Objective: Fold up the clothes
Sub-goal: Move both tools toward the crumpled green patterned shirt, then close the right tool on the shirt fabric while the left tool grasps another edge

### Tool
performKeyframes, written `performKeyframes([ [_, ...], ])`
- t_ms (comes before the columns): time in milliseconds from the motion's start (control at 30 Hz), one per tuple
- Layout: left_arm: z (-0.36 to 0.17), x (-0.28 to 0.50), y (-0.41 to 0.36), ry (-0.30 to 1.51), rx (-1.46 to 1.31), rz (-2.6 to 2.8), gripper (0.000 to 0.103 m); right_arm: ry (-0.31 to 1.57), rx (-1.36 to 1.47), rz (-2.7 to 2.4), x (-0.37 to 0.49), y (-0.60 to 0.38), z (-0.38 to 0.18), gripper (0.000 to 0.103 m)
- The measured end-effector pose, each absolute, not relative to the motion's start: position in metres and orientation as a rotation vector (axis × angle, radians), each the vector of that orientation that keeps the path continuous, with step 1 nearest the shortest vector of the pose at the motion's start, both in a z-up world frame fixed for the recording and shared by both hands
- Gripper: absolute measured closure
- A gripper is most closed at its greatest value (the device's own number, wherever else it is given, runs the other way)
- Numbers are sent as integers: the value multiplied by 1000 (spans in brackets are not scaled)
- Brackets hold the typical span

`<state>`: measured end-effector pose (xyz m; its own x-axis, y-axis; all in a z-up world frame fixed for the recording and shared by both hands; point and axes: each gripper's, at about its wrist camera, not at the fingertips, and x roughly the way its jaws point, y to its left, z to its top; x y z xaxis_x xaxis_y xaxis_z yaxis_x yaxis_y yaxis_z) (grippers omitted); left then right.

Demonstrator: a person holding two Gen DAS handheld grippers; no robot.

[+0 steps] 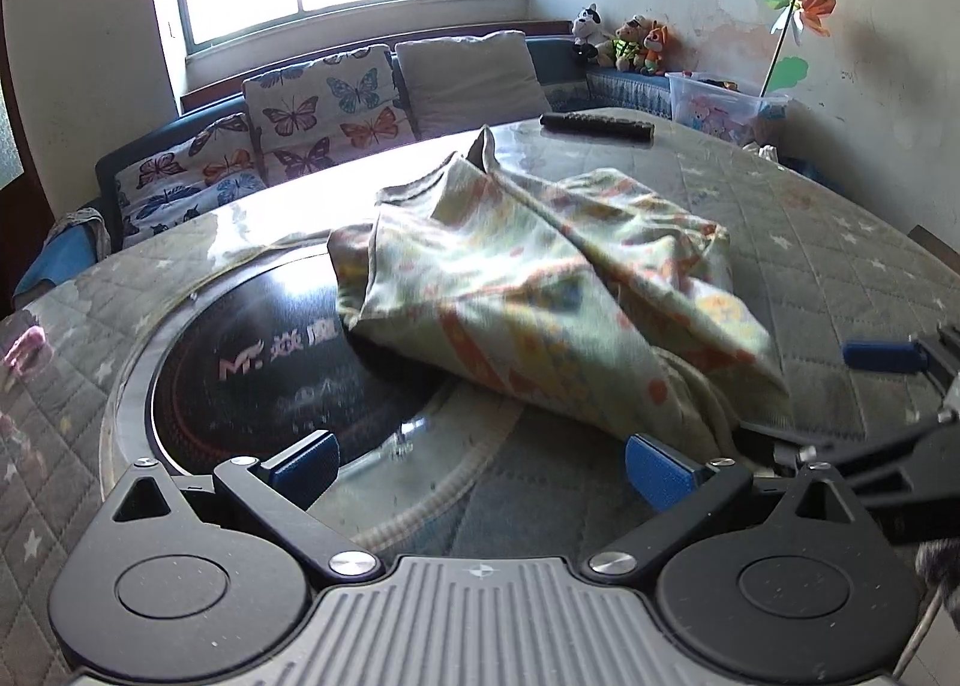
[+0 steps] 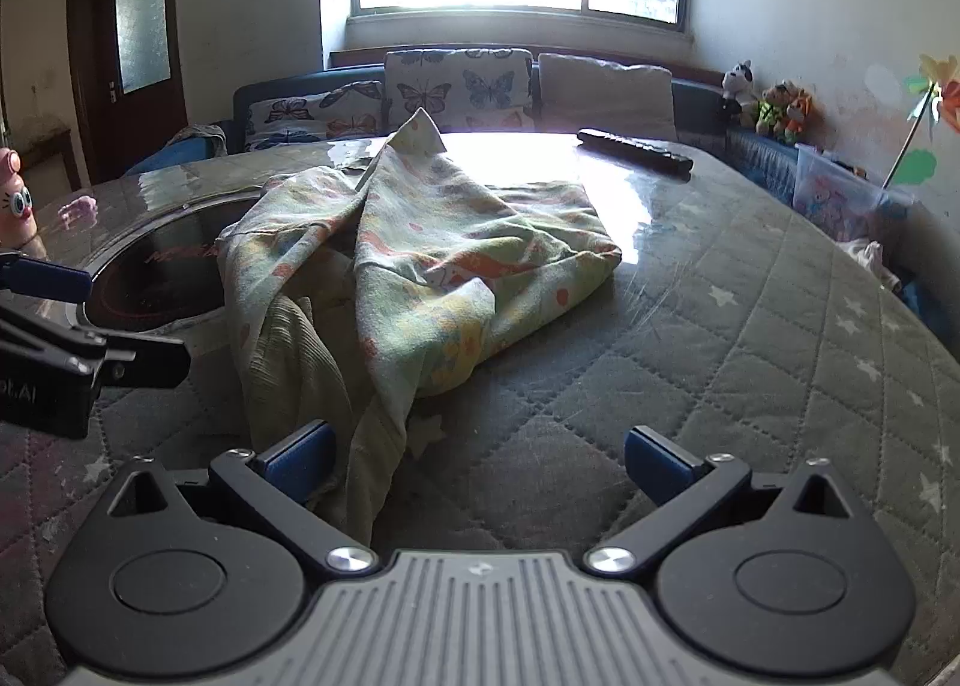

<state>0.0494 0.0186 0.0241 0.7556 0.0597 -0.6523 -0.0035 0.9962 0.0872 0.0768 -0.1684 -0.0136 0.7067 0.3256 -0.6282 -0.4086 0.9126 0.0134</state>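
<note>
Two grippers, both with fingers spread wide and holding nothing. Left gripper: the blue pads sit low over the table, and the right-hand pad lies just beside the near hem of the garment without pinching it. Right gripper: the left-hand pad touches or all but touches a ribbed cuff that trails toward it; no cloth lies between the fingers.

Garment location: heaped in the middle of the round table, on a quilted cover under a clear sheet, partly overlapping the black cooktop set into the tabletop.

Assessment: thin printed cotton, light and limp, with no stiffness; it should slide easily on the glossy sheet and will sag from any single hold. Recommended holds are the ribbed cuff and the near hem, one per gripper, taken at the edge.
</note>
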Motion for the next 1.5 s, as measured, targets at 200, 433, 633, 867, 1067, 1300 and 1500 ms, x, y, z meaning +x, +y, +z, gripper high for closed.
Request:
performKeyframes([
  [200, 31, 64, 17, 709, 87, 25, 0, 657, -220, 433, 75, -162, -9, 0],
  [433, 42, 85, 11, 694, 108, 4, 0, 659, -234, 490, 83, -163, 6, 0],
  [633, 49, 110, 14, 694, 99, 8, 0, 640, -209, 544, 100, -162, 25, 0],
  [867, 52, 149, 27, 701, 106, 69, 0, 661, -163, 561, 145, -156, 38, 6],
  [1067, 56, 186, 47, 695, 58, 116, 0, 674, -116, 591, 202, -133, 49, 18],
  [1300, 47, 213, 65, 723, 42, 152, 3, 686, -75, 657, 271, -88, 55, 35],
  [1500, 43, 226, 78, 727, 29, 166, 5, 725, -110, 705, 321, -52, 45, 49],
])
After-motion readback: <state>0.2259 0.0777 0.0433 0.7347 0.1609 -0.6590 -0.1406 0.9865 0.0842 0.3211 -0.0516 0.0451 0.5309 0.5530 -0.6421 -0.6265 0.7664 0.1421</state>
